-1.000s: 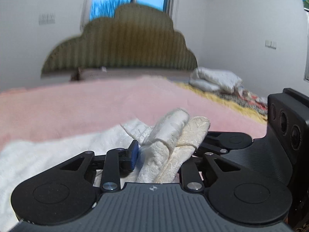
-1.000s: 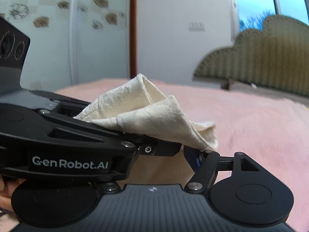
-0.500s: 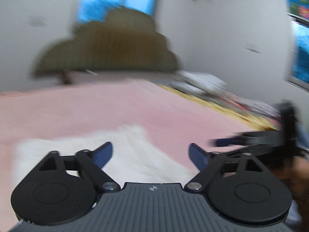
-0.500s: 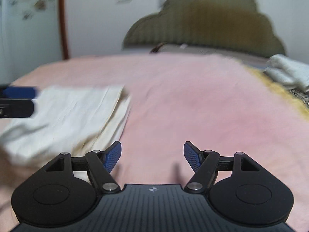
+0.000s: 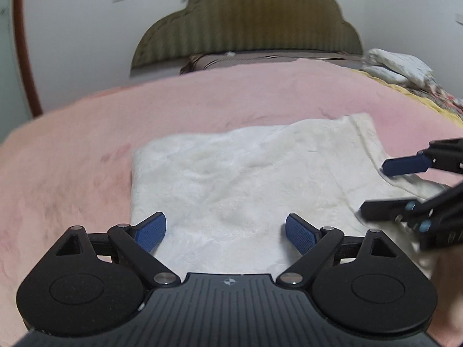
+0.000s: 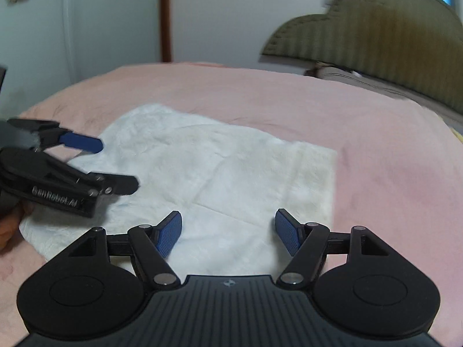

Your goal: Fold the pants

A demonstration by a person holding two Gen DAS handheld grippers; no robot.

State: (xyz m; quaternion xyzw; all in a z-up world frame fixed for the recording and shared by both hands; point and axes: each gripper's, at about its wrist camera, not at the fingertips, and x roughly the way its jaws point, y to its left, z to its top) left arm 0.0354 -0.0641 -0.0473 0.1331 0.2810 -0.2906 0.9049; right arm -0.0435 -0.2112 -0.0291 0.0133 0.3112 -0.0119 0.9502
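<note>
Left wrist view: the left hand-held gripper point(image 5: 225, 231) hangs over cream pants point(image 5: 246, 185), folded into a flat rectangle on a pink blanket point(image 5: 86, 144) covering the bed. Its blue-padded jaws stand wide apart, gripping nothing. Right wrist view: the right hand-held gripper point(image 6: 228, 231) hovers above the same pants, jaws parted and empty, though the fabric's edges look blurred. Each hand-held gripper appears at the edge of the other's view. An olive scalloped headboard point(image 5: 246, 23) stands behind against a white wall.
</note>
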